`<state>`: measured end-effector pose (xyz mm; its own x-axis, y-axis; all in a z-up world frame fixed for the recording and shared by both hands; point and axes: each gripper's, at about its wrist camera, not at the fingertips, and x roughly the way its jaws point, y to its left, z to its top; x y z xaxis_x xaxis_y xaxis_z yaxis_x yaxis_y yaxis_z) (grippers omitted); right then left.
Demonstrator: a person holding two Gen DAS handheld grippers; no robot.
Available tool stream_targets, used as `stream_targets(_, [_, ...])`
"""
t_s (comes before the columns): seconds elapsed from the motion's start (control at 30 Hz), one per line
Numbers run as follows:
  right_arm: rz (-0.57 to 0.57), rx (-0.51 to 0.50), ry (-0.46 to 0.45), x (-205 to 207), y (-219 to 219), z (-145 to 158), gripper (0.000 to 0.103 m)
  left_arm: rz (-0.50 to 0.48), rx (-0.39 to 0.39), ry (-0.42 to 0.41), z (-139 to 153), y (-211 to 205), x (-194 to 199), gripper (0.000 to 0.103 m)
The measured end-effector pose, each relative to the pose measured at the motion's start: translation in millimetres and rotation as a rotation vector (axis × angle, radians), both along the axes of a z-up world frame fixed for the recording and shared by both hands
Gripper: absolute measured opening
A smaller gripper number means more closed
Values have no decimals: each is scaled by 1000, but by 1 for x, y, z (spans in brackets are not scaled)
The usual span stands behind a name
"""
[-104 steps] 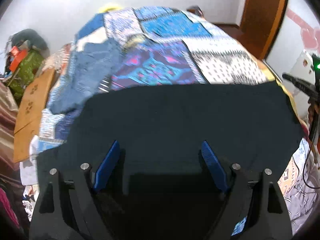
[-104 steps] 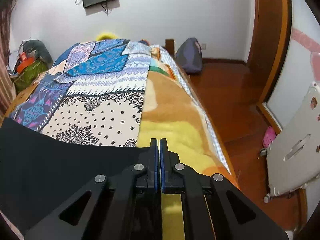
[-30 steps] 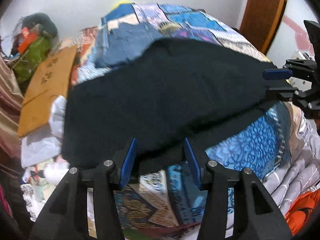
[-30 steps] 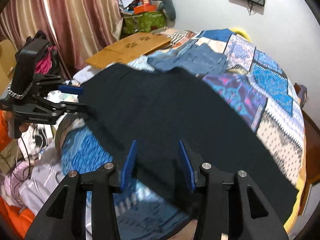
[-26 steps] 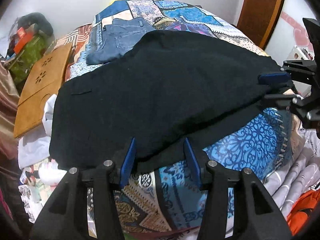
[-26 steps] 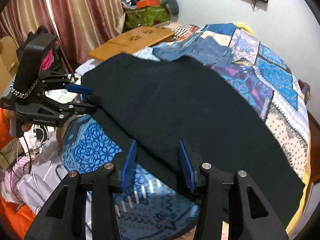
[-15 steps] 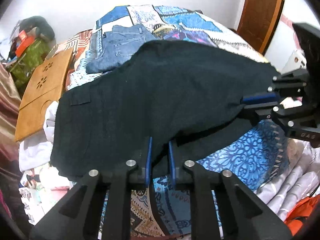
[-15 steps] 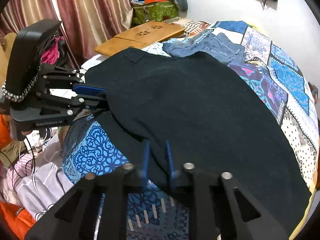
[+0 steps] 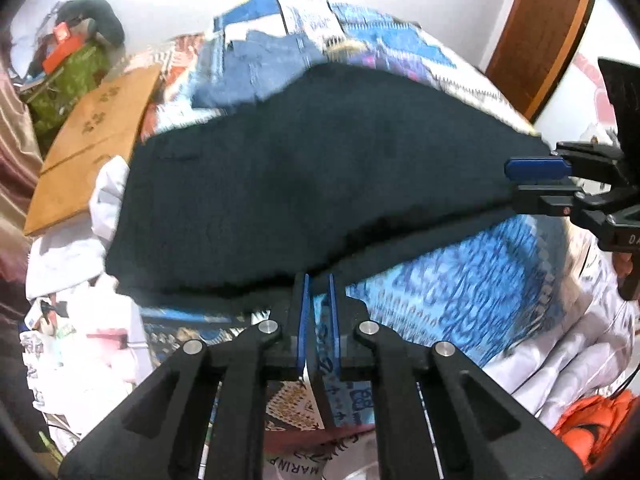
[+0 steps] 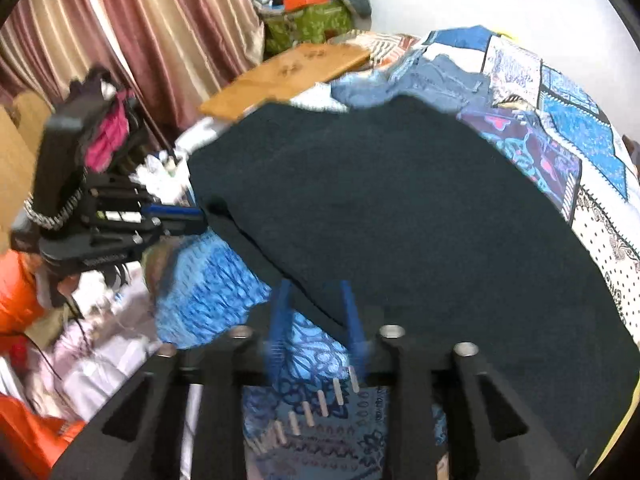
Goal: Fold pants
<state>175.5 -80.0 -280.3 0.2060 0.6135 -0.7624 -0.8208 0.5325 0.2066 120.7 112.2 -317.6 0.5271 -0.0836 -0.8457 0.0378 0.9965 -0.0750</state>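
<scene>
The dark navy cloth pants (image 9: 312, 184) are spread flat across the patchwork-quilted bed (image 10: 560, 128), one layer folded over another. The left tool (image 9: 318, 300) is nearly closed at the near hem, with nothing clearly pinched. The right tool (image 10: 316, 312), fingers apart, straddles the front edge. Regripping for the next fold appears due.
</scene>
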Motion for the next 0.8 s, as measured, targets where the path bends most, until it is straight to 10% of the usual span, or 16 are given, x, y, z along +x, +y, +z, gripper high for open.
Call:
stream_targets(0.2, [-139, 68, -47, 21, -12, 8, 40, 75, -10, -89, 30, 4, 28, 38])
stream_targets(0.47, [-255, 21, 14, 28, -50, -37, 40, 83, 14, 6, -24, -14, 38, 47])
stream_targets(0.8, [-508, 127, 36, 30, -175, -14, 42, 28, 68, -4, 27, -31, 56, 52])
